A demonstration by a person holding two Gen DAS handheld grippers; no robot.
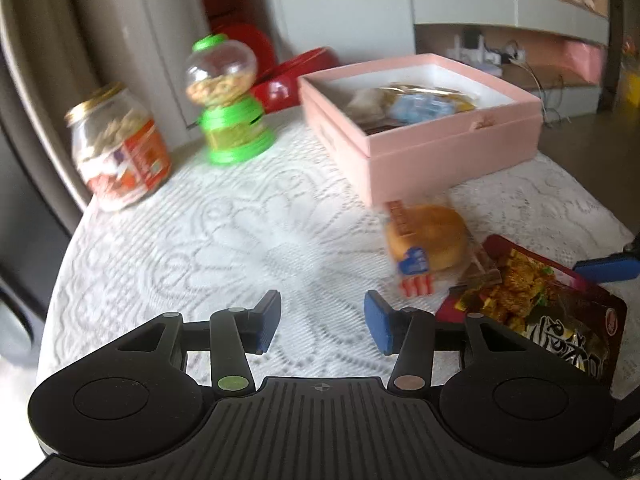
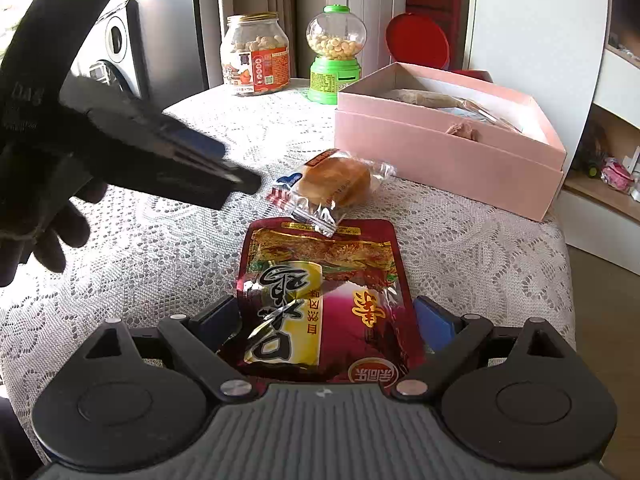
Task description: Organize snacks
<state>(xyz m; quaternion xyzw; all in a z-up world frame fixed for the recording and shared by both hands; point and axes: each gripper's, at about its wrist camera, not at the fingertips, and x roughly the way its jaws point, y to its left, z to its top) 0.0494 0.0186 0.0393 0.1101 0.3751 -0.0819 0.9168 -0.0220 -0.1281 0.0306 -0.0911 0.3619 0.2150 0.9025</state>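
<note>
Take the pink box (image 2: 448, 152) as your landmark: it sits open on the lace tablecloth (image 1: 208, 240) with several wrapped snacks already inside, so you are mid-way through the sorting, with two items left outside it. The wrapped bun (image 2: 336, 182) lies just in front of the box's near wall, and the red snack pouch (image 2: 324, 300) lies nearer to you again, its far edge tucked under the bun's clear wrapper.

Your right gripper (image 2: 326, 320) has its jaws spread wide, one on each side of the pouch's near end; whether the pads touch the foil is hard to tell, but it does not look clamped. The step in hand looks like picking up that pouch. Your left gripper (image 1: 322, 326) hangs open and empty over bare cloth, left of the bun and well short of the box (the left view is smeared, so trust the right one for detail).

Next you need to close on the pouch firmly, since the glossy foil will likely slip. Lift it gently, because the bun's wrapper overlaps it and may drag along. Then carry it over the box's near wall and release inside. The peanut jar (image 2: 256, 56) and green candy dispenser (image 2: 335, 56) stand behind the box on the left, clear of your path.
</note>
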